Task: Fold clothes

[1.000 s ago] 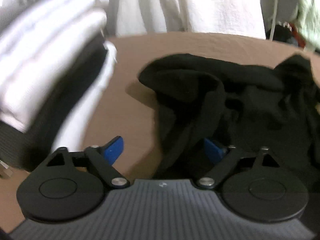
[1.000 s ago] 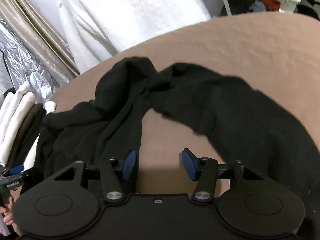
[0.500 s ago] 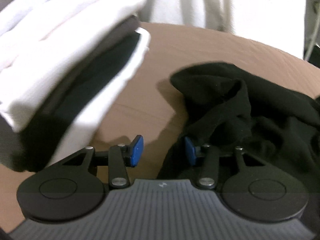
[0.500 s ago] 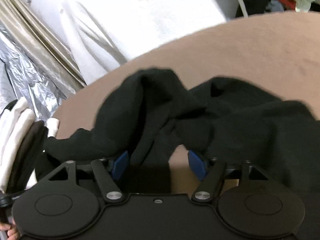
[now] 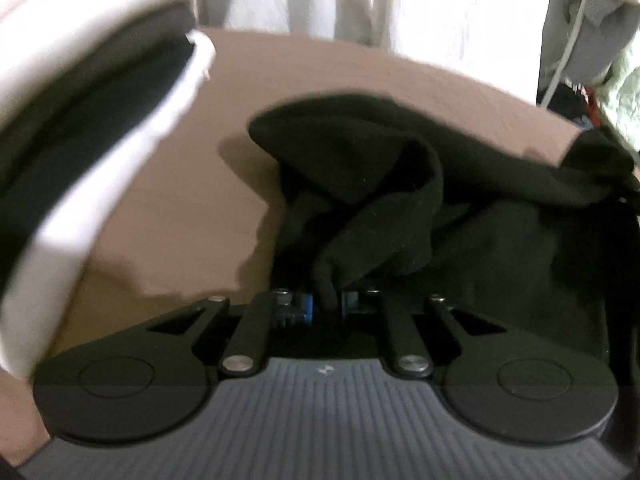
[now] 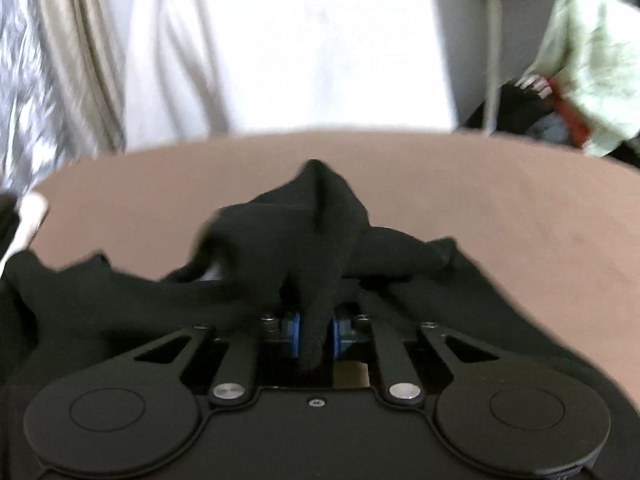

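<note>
A crumpled black garment [image 5: 384, 200] lies on the brown table [image 5: 192, 208]. My left gripper [image 5: 327, 305] is closing, and a fold of the black cloth is pinched between its blue pads [image 5: 306, 308]. The same black garment [image 6: 304, 232] rises in a peak ahead of my right gripper [image 6: 316, 334]. That gripper's jaws are closing too, with a thick roll of the cloth squeezed between its blue pads [image 6: 295, 332].
A stack of folded white and dark clothes [image 5: 80, 120] sits at the table's left. White fabric [image 6: 288, 48] hangs behind the table [image 6: 520, 208]. A pale green garment [image 6: 600, 60] and clutter lie at the far right. Silver foil and beige curtain [image 6: 60, 60] stand at the left.
Both grippers went from open to pinching the black garment. The right one swung across the table to a raised fold; the left edged forward onto the cloth's near edge.
</note>
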### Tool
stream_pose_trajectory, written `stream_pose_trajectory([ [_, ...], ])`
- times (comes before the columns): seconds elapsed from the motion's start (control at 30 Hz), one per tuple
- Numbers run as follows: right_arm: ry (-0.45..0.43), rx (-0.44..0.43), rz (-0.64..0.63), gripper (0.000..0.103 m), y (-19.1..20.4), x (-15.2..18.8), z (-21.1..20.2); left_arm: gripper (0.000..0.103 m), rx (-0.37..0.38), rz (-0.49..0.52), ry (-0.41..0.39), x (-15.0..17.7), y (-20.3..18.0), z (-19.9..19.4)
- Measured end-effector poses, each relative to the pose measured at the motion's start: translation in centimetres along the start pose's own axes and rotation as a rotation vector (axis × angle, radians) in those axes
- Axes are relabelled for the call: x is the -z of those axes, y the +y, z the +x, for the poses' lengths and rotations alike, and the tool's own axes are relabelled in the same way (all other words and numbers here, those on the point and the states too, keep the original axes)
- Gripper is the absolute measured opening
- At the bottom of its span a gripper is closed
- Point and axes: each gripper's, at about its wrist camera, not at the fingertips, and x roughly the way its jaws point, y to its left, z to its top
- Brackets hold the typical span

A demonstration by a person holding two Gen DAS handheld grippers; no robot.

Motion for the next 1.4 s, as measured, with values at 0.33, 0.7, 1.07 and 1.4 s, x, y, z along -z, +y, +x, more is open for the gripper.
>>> stream_pose_trajectory([
  [0.33,-0.273,0.223,-0.120,0.014,-2.8,-6.0,-8.1,0.010,-0.191,0.041,-0.490,-10.5,-3.5,-6.1],
  [0.7,-0.021,0.043,0.097,0.059,-9.5,-4.8,-6.6,0.050,-0.188,0.003,-0.088,-6.5,-1.6,-0.4],
  [1.07,0.126,-0.215,0.305,0.059,-9.4,14.2,-18.6,0.070,0.145,0.007,0.285,4.8,-2.7,-6.2],
  [1.4,0.255,-0.309,0.118,0.059,-4.4,16.0,-19.4,0.086,0.134,0.262,0.465,10.2,-7.7,-8.3],
])
